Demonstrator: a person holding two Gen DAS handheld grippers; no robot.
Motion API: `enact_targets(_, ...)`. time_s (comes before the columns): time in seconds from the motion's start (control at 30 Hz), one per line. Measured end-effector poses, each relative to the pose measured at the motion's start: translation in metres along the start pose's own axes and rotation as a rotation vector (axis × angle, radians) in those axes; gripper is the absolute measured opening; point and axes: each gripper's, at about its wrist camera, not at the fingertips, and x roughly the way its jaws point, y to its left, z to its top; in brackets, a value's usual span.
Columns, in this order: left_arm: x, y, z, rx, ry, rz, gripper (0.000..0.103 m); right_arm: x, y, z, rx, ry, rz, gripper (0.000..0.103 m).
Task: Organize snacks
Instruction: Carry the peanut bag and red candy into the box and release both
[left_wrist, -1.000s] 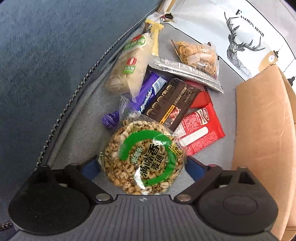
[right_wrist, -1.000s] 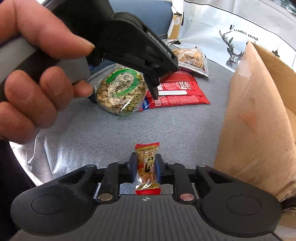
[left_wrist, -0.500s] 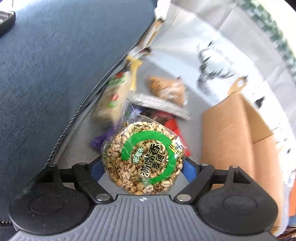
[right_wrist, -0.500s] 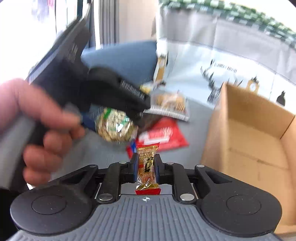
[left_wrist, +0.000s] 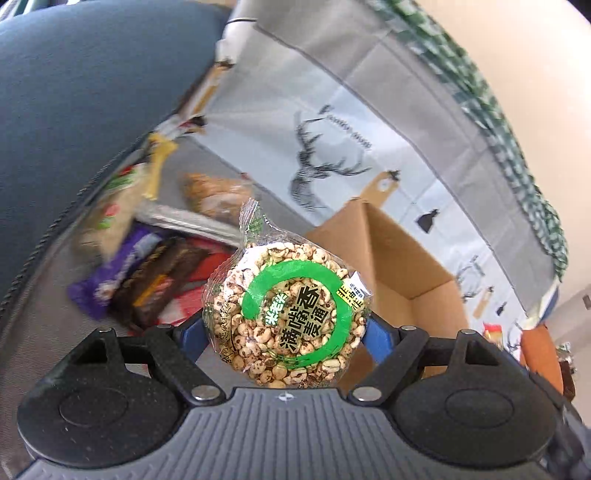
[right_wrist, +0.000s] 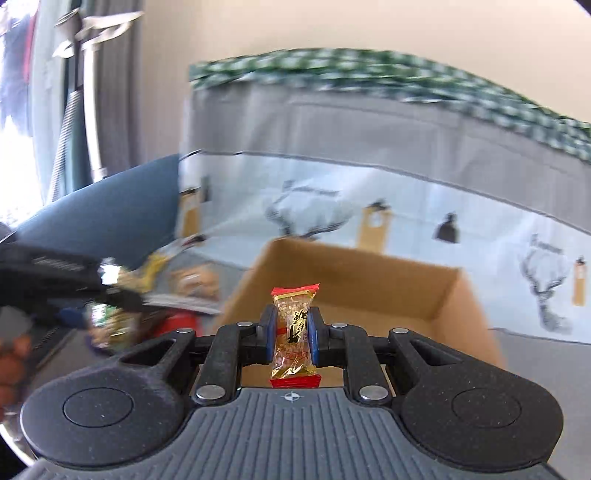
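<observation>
Left gripper (left_wrist: 286, 325) clamped on round puffed-grain cake (left_wrist: 286, 314), right gripper (right_wrist: 291, 334) clamped on small peanut candy (right_wrist: 293, 332), both aloft near open cardboard box (right_wrist: 369, 273); remaining snacks (left_wrist: 147, 280) on grey cloth (left_wrist: 48, 295).

Bright daylight, blown-out window (right_wrist: 14, 110) far left. Motion blur on snack pile (left_wrist: 147, 258) and deer-print cloth (right_wrist: 369, 206); near claws sharp. Heavy fisheye bending, dark corner vignetting.

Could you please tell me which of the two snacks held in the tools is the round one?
The puffed grain cake with the green ring label, held in the left tool, is round. The candy bar in the right tool is narrow, with red ends.
</observation>
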Motion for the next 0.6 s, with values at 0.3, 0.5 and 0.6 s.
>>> enact_targets(0.3, 0.003, -0.075, -0.021, 0.249, -0.115, -0.106, 0.087, 0.012, -0.079, -0.028, 0.085, 0.021, -0.102, 0.018)
enact_targets(0.5, 0.018, -0.120, -0.049, 0.386, -0.190, -0.128, 0.087, 0.011, -0.089, -0.037, 0.034, 0.027, -0.127, 0.018)
enact_targets(0.6, 0.030, -0.135, -0.061, 0.427, -0.175, -0.131, 0.087, 0.008, -0.098, -0.041, 0.045, 0.029, -0.142, 0.018)
